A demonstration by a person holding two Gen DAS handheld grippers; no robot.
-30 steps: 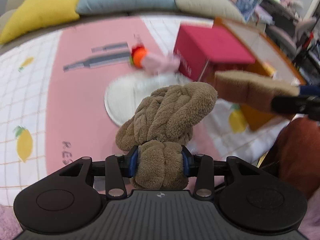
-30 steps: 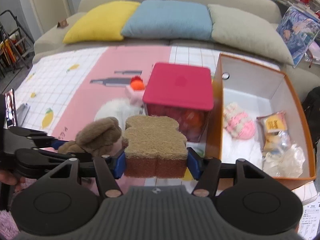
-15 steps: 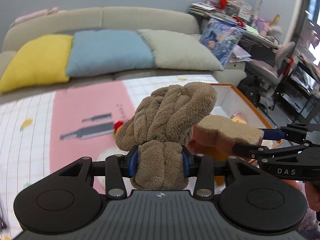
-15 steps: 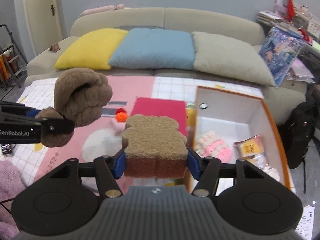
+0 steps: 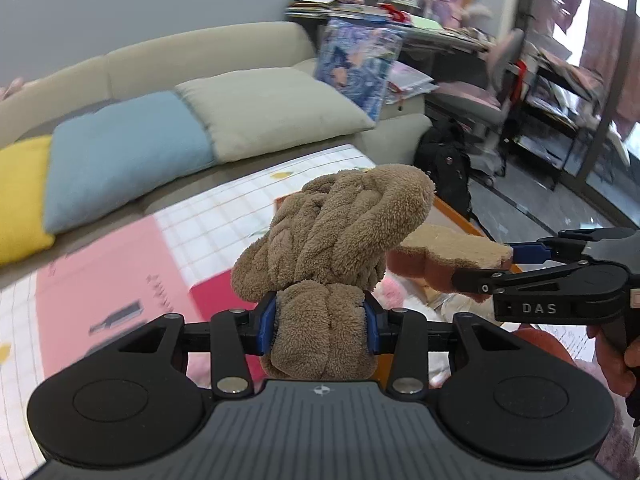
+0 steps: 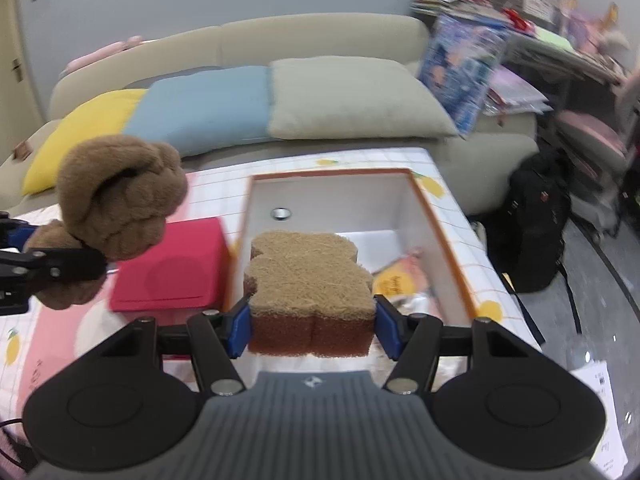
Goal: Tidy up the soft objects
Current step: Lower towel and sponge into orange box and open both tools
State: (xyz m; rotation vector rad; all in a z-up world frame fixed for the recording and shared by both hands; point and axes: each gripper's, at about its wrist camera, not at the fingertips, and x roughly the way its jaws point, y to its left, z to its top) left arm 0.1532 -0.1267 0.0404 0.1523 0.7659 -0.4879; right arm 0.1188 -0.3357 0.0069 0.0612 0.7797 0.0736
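My left gripper (image 5: 320,318) is shut on a knotted brown plush toy (image 5: 336,236), whose lower lobe sits between the blue pads. That toy (image 6: 116,196) also shows at the left of the right wrist view, held up in the air. My right gripper (image 6: 312,324) is shut on a bear-shaped sponge (image 6: 308,276), tan on top and rust-brown below. The sponge (image 5: 448,252) hangs above the white box with an orange rim (image 6: 444,236). Inside the box lie a snack packet (image 6: 396,276) and a pink plush (image 5: 388,292).
A red lidded box (image 6: 172,268) stands left of the white box on the pink and checked mat (image 5: 104,276). Behind is a beige sofa (image 6: 320,44) with yellow, blue and grey cushions. A black backpack (image 6: 536,220) and cluttered shelves stand at the right.
Both grippers have risen and swung to the right with their loads. The sponge now hangs over the white box, and the plush toy has lifted clear of the mat.
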